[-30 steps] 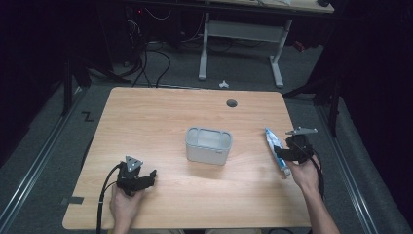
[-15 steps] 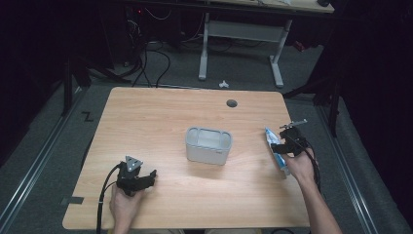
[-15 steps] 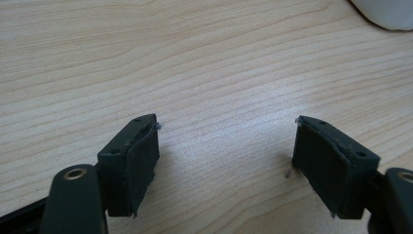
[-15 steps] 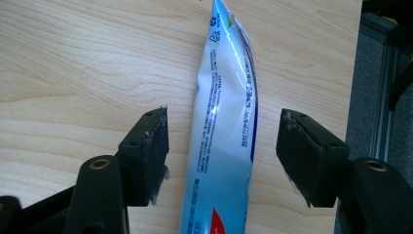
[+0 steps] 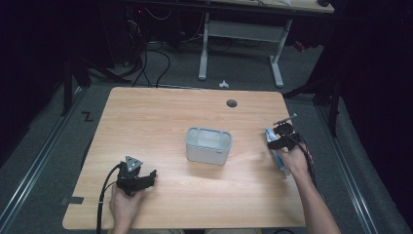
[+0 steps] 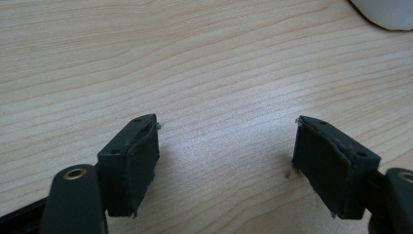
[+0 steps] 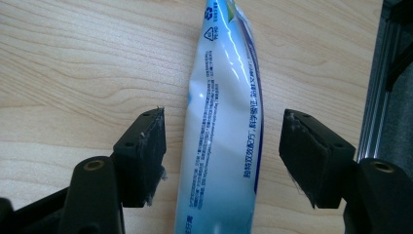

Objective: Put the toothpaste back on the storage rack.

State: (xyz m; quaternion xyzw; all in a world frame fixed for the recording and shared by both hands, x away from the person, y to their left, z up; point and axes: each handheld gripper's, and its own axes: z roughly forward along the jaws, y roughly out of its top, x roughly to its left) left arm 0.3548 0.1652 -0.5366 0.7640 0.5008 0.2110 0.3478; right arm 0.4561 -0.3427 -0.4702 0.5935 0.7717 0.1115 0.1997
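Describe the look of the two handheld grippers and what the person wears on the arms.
Both grippers are black. The left gripper carries a grey three-cornered plate and trails a black cable. The right gripper has two blocky black jaws with frayed pads and brass-coloured pivot rivets. The forearms are bare, no sleeves showing.

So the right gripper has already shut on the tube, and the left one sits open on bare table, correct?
Not quite. The right gripper is open, its jaws standing apart on either side of the tube without touching it, as the right gripper view shows. The left gripper is indeed open over bare table.
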